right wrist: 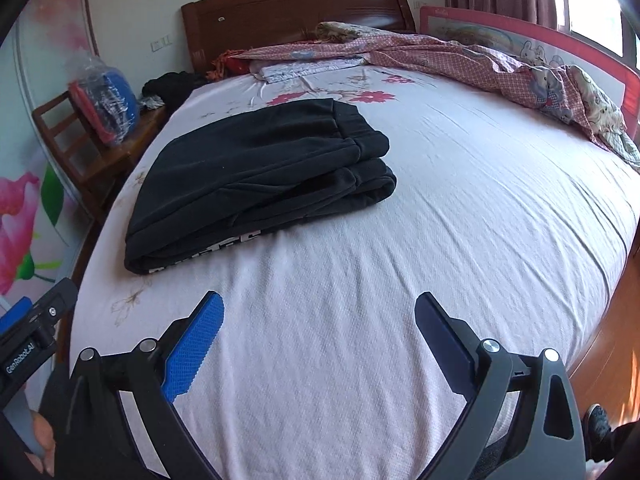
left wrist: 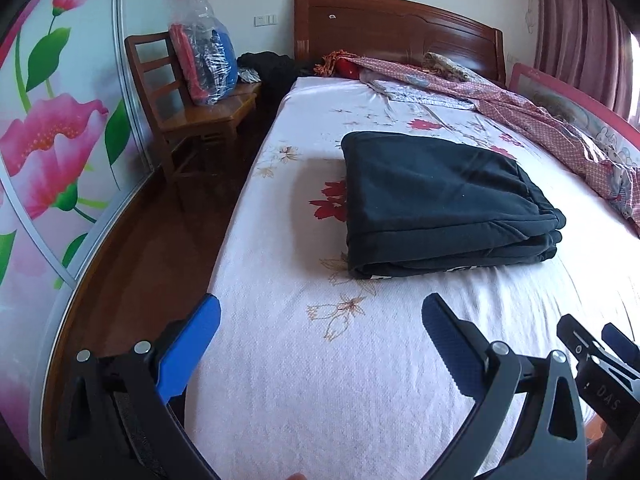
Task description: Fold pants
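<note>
— What can't you make out from your two cameras?

— The white lettering on the black pants is mostly tucked under the folded layers, so only broken strokes show along the near edge and you can't read them. Your right gripper is cut off at the left wrist view's right border; your left gripper is likewise clipped at the other view's left border. The contents of the plastic bag on the wooden chair blur into red and blue shapes.

— And the pants themselves?

— They lie as a thick, soft, fleece-like rectangle, stacked in several layers with rounded folds, on the bed toward its left edge, nearer the foot than the wooden headboard. The sheet under them is a pale, finely textured weave with printed flowers, lightly creased.

— The jaws?

— Both of yours stand spread wide with nothing between them, ribbed blue pads facing inward, hovering over the foot of the bed, well apart from the pants. A rumpled checked quilt runs along the far right edge.
</note>
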`<state>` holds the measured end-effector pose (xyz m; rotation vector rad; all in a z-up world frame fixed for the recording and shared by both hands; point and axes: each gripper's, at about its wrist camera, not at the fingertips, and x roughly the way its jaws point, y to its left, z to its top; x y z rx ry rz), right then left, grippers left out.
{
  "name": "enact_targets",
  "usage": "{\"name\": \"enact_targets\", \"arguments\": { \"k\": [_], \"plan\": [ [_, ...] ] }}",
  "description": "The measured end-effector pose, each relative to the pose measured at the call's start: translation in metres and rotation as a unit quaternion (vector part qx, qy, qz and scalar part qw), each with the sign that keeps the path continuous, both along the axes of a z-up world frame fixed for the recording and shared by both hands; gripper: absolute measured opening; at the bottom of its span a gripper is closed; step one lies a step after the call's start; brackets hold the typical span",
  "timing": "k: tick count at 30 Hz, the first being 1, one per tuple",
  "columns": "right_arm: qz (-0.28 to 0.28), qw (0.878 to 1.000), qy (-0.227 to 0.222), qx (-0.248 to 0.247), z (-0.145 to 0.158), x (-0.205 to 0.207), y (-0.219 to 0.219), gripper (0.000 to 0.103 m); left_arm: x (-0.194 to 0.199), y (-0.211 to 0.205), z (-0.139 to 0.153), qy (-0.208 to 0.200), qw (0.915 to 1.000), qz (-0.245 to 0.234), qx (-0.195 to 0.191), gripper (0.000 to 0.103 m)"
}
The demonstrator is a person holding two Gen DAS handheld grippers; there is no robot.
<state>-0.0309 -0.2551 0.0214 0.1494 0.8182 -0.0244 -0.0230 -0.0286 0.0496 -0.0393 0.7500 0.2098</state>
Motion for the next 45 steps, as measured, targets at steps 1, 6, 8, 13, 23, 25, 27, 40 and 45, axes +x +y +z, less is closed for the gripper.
{"name": "enact_targets", "arguments": {
  "k": [1, 6, 8, 13, 23, 25, 27, 40, 45],
  "plan": [
    [0.002, 1.0, -0.002, -0.001, 0.001, 0.0, 0.001, 0.096, -0.001, 0.0, 0.0, -0.002, 1.0, 0.002, 0.001, 0.101],
    [-0.001, 1.0, -0.007, 0.002, 0.005, -0.001, 0.0, 0.096, 0.0, 0.0, 0.0, 0.0, 1.0, -0.004, -0.008, 0.101],
    [-0.001, 1.0, -0.008, -0.003, 0.007, -0.002, 0.001, 0.096, 0.0, 0.0, -0.001, 0.002, 1.0, -0.002, -0.006, 0.101],
    [-0.005, 1.0, -0.01, 0.011, 0.007, -0.002, -0.003, 0.096, 0.0, -0.001, -0.001, -0.001, 0.9999, -0.009, -0.012, 0.101],
    [0.001, 1.0, -0.01, 0.021, 0.009, -0.002, -0.001, 0.096, 0.0, -0.003, 0.0, -0.001, 0.9998, -0.013, -0.013, 0.101],
    [0.007, 1.0, -0.012, 0.021, 0.009, -0.002, 0.0, 0.096, 0.0, -0.002, 0.0, 0.0, 0.9999, -0.01, -0.013, 0.101],
    [0.004, 1.0, -0.011, 0.023, 0.009, -0.002, 0.0, 0.096, 0.0, -0.002, -0.001, 0.001, 0.9998, -0.011, -0.015, 0.101],
    [0.013, 0.999, -0.012, 0.027, 0.011, -0.002, 0.003, 0.096, 0.0, -0.002, 0.0, 0.001, 0.9998, -0.011, -0.018, 0.101],
    [0.014, 0.999, -0.011, 0.027, 0.011, -0.001, 0.004, 0.096, 0.001, 0.0, 0.0, 0.003, 0.9998, -0.009, -0.018, 0.101]
  ]
}}
